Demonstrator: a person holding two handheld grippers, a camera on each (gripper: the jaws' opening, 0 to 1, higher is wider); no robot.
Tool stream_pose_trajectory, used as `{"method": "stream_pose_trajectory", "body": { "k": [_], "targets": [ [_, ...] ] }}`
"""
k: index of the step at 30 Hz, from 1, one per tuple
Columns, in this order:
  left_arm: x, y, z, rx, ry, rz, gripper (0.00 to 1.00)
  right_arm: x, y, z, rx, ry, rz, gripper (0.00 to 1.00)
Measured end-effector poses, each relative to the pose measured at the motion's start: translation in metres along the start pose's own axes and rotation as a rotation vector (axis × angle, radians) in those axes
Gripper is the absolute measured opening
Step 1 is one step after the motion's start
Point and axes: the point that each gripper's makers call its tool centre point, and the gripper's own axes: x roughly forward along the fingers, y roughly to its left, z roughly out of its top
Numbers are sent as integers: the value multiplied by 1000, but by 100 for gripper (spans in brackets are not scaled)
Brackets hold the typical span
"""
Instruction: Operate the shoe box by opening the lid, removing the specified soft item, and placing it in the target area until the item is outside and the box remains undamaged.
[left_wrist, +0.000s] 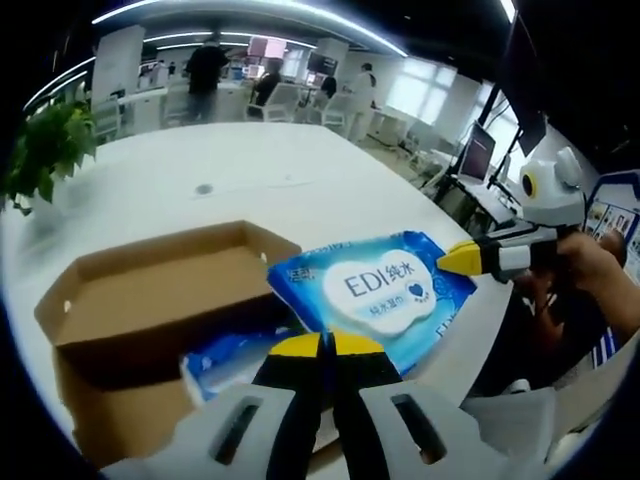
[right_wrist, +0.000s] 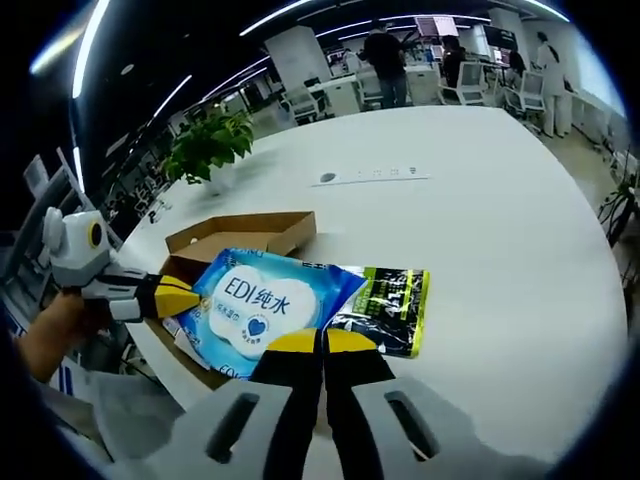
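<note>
Shoe box (left_wrist: 110, 405) open at the top on the white table (left_wrist: 250, 170), cardboard walls square and untorn as far as visible, no lid to be made out over the opening. Opening step judged done.

Blue wipes pack (left_wrist: 375, 285) — the soft item, by the look of it — up out of the box, tilted, hanging partly over the box's far corner and partly over the table edge. Carried between both tools rather than resting on anything, as far as can be judged.

Left gripper (left_wrist: 321, 345) with jaws pressed together, yellow tips on the near edge of the wipes pack; seen from the right gripper view, reaching in from the left with its tip touching the pack's left edge. Right gripper (right_wrist: 322, 342) likewise closed, jaws tight together on the pack's near edge, just beside the seam with a black and green pack (right_wrist: 385, 305) lying flat on the table next to the box. How much film sits between either pair of tips: too small to tell, but both taken as pinching the pack.

Second blue pack (left_wrist: 225, 362) low in the box, under the lifted one, untouched.

Progress, as a judgement: roughly two thirds through. Lid dealt with, item lifted clear of the walls. Left to do — carrying the pack fully away from the box, setting it down in the target area, letting go with both grippers. Target area not marked in either view; possibly the bare table beside the black and green pack. Worth care: dragging the pack's edge across the cardboard rim and denting it.
</note>
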Motion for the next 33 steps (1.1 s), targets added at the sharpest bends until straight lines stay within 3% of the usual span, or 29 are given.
{"method": "stream_pose_trajectory", "body": {
  "k": [18, 33],
  "targets": [
    [26, -26, 13, 45, 3, -52, 0, -15, -33, -1, 17, -15, -65, 0],
    [61, -27, 18, 66, 32, -59, 0, 5, -65, 2, 26, 5, -97, 0]
  ]
}}
